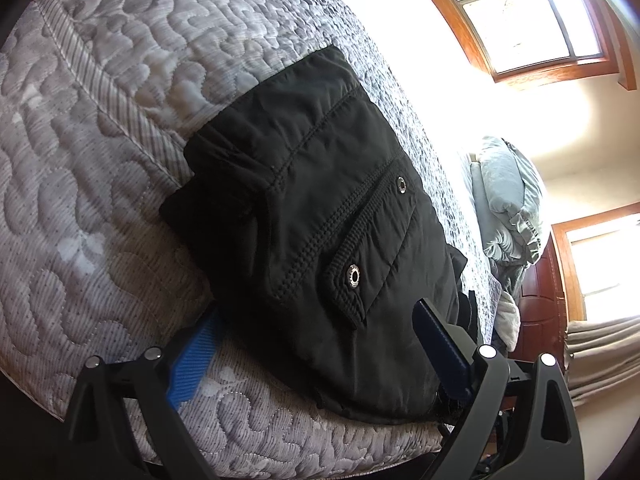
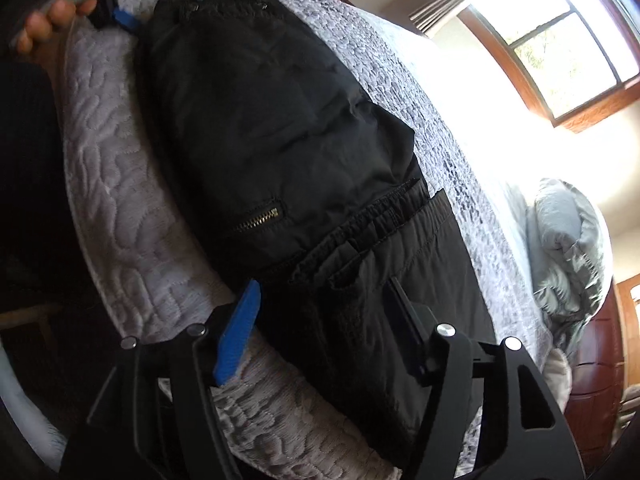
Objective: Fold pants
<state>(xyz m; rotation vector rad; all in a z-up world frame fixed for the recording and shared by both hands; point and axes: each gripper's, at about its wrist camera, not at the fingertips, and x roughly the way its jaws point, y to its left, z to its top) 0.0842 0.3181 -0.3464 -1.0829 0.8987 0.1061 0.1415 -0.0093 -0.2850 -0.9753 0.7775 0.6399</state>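
Black pants [image 1: 320,216] lie folded into a thick bundle on a grey quilted mattress [image 1: 100,160], near its edge. In the left wrist view a flap pocket with two metal snaps faces up. My left gripper [image 1: 320,340] is open, its blue pads [image 1: 192,364] straddling the near end of the bundle. In the right wrist view the pants [image 2: 280,128] show a brass zipper [image 2: 256,220] and the waistband. My right gripper [image 2: 324,316] is open, its fingers on either side of the waistband end. The left gripper [image 2: 124,16] shows at the bundle's far end, held by a hand.
The mattress [image 2: 112,208] edge runs close beside the pants. A pale green bundle of bedding [image 1: 508,196] sits at the far end of the bed, also in the right wrist view [image 2: 568,248]. Bright windows [image 1: 532,12] and a dark wooden headboard [image 1: 540,300] lie beyond.
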